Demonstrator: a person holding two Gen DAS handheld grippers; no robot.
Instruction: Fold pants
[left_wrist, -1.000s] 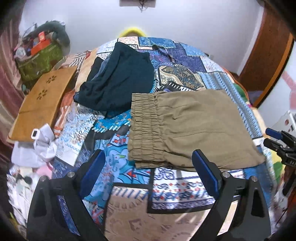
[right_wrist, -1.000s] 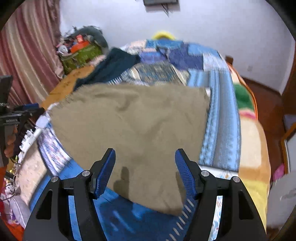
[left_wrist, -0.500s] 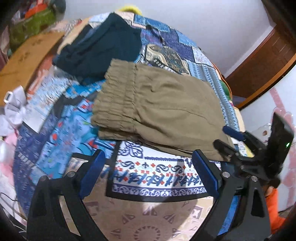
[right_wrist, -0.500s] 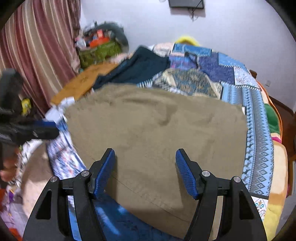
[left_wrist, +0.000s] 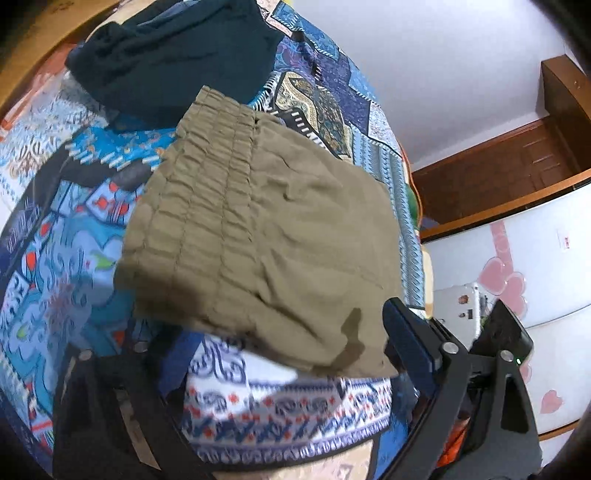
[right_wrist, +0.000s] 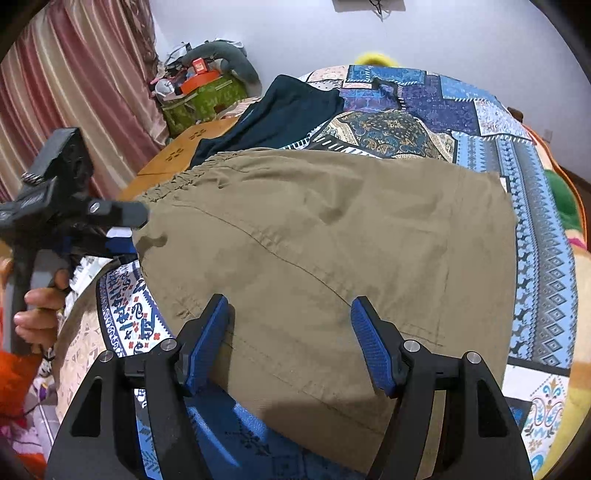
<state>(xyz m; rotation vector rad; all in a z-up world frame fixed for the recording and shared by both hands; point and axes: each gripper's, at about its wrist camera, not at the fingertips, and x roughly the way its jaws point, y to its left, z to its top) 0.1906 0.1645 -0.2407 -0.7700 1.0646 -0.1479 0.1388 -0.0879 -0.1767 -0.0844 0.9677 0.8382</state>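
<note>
Folded olive-khaki cotton pants w/ elastic waistband (right_wrist: 325, 251) lie flat on the blue patchwork bedspread (right_wrist: 535, 229), right gripper (right_wrist: 290, 343) low over the near hem w/ fingers spread wide, left gripper (left_wrist: 280, 347) angled at the near edge, fingers also spread, gripping nothing.

Around the folded khaki pants (right_wrist: 332, 251), the patterned bedspread (right_wrist: 543, 258) lies bare along their right edge and at their near edge, leaving room to pass. A dark garment (right_wrist: 280, 114) lies right against the far side of the pants' waistband. Left of the pants, a wooden board (right_wrist: 173, 162) and a cluttered green bag (right_wrist: 203, 99) stand before the curtain (right_wrist: 74, 92).
</note>
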